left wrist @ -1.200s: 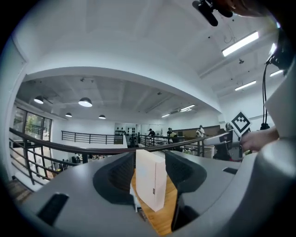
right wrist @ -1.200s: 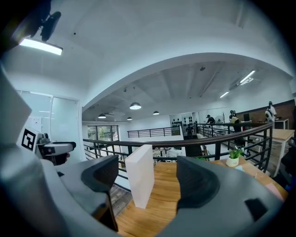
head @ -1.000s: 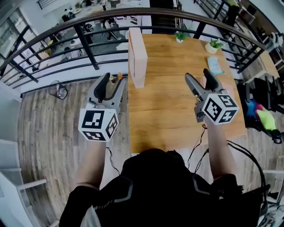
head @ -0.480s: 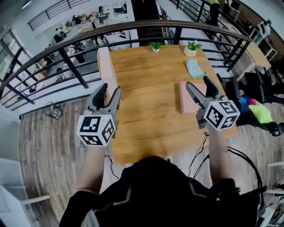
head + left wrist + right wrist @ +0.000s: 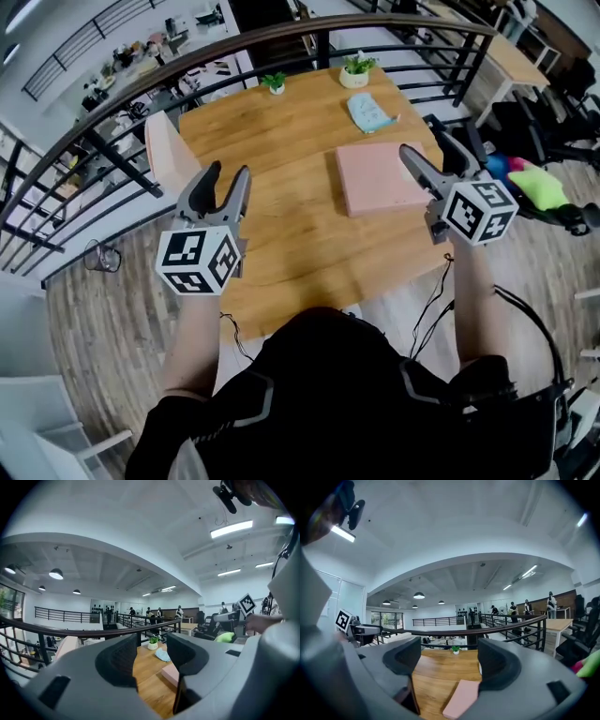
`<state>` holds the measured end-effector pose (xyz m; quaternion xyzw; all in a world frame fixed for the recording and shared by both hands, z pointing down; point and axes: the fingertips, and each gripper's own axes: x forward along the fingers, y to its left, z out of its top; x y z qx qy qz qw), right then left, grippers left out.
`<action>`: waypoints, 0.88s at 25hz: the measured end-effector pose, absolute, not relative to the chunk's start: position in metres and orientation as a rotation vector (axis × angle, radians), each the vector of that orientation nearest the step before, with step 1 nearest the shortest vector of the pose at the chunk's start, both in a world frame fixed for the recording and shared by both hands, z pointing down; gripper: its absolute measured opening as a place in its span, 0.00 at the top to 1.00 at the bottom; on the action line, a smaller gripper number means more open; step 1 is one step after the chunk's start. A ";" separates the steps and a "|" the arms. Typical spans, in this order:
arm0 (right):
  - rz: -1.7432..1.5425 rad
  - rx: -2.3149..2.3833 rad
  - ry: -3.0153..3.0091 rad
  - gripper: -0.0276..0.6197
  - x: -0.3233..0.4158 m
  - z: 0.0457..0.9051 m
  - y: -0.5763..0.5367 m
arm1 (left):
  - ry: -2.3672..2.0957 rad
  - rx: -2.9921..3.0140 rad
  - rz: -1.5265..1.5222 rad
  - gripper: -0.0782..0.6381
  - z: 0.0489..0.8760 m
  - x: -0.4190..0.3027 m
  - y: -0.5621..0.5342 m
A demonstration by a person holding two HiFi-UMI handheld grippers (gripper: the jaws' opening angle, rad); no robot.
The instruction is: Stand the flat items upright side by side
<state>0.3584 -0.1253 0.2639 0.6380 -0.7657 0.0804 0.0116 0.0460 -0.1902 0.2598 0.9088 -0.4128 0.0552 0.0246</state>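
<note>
Both released and empty, the left gripper (image 5: 228, 173) and right gripper (image 5: 424, 145) are hovering at the wooden table (image 5: 281, 141); judging by this, the right one is wanting to be pinching the flat-lying pink square slab (image 5: 375, 176) by its near edge and tipping it upright beside the pale pink slab (image 5: 169, 159) standing at the left edge.

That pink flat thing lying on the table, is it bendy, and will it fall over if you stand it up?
Probably stiff: the pink slab lies flat on the table with straight edges and square corners. On its thin edge it may tip with a nudge, yet a similar slab stands upright at the table's left edge, so balancing seems possible.
</note>
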 end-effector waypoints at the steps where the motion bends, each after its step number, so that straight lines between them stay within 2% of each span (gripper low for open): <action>1: 0.252 2.000 -2.374 0.36 0.369 0.266 -0.122 | -1.253 2.820 0.182 0.59 0.261 0.056 -0.191; 11: 0.372 2.061 -2.214 0.36 0.505 0.346 -0.095 | -1.115 2.807 0.387 0.58 0.322 0.165 -0.203; 17: 0.534 1.892 -2.228 0.36 0.550 0.431 -0.091 | -0.971 2.787 0.483 0.57 0.386 0.224 -0.197; 22: 0.590 1.776 -2.235 0.36 0.579 0.491 -0.097 | -0.942 2.705 0.692 0.50 0.455 0.253 -0.198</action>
